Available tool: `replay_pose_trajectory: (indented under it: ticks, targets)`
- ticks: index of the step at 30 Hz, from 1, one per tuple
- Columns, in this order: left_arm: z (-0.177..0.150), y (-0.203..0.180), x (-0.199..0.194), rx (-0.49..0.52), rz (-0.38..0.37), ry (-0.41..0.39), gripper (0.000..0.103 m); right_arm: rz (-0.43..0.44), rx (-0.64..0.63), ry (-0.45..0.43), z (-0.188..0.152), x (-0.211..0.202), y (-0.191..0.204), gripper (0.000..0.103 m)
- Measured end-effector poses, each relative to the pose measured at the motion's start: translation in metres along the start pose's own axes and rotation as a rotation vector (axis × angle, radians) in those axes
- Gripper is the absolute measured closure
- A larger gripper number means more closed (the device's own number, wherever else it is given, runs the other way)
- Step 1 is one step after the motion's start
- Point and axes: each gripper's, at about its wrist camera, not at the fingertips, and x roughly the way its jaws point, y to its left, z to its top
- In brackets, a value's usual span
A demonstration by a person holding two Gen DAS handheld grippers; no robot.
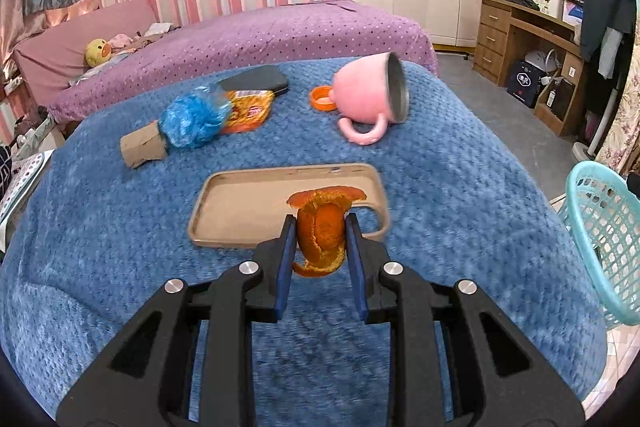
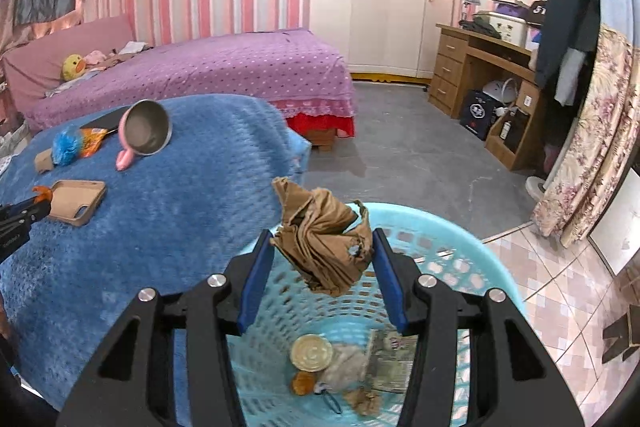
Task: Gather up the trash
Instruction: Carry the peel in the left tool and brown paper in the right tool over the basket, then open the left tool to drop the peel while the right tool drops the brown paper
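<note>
Basket [image 2: 496,291] contents only visible in right wrist view; right gripper [image 2: 320,255] half-open, clamping crumpled brown paper [image 2: 324,243] above it. Left gripper [image 1: 320,239] narrowly pinches orange peel [image 1: 322,227]. No legible writing.

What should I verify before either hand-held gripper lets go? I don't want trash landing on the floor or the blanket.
1. Right hand-held gripper clamps the crumpled brown paper: ok.
2. That paper hangs over the open mouth of the light blue plastic basket: ok.
3. Basket has room; only a few scraps lie at its bottom: ok.
4. Left hand-held gripper clamps the curled orange peel: ok.
5. Peel is over the basket: not ok; it hangs above the blue fleece blanket and the tan phone case, with the basket off to the side.
6. Peel holds in one piece: cannot tell; a strip dangles below the pads.
</note>
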Motion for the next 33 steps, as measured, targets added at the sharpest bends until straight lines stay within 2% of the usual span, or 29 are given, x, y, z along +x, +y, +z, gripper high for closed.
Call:
replay_pose_trajectory:
  ticks: [4, 8, 12, 18, 27, 33]
  targets:
    - [0.002, -0.028, -0.004, 0.039, -0.012, -0.034, 0.080, -0.038, -0.003, 0.000, 0.000, 0.001, -0.012, 0.053]
    - [0.006, -0.059, -0.010, 0.038, -0.088, -0.046, 0.080, -0.051, 0.014, -0.003, 0.000, 0.002, -0.025, 0.053]
    - [0.007, -0.097, -0.017, 0.093, -0.127, -0.082, 0.079, -0.064, 0.009, -0.002, -0.004, 0.001, -0.037, 0.053]
    - [0.006, -0.141, -0.020, 0.103, -0.237, -0.069, 0.079, -0.079, 0.027, 0.006, -0.012, 0.001, -0.061, 0.053]
    - [0.005, -0.190, -0.030, 0.152, -0.327, -0.108, 0.079, -0.100, 0.110, 0.012, -0.031, -0.001, -0.101, 0.053]
    - [0.000, -0.224, -0.028, 0.182, -0.387, -0.080, 0.077, -0.106, 0.150, -0.006, -0.031, -0.007, -0.111, 0.053]
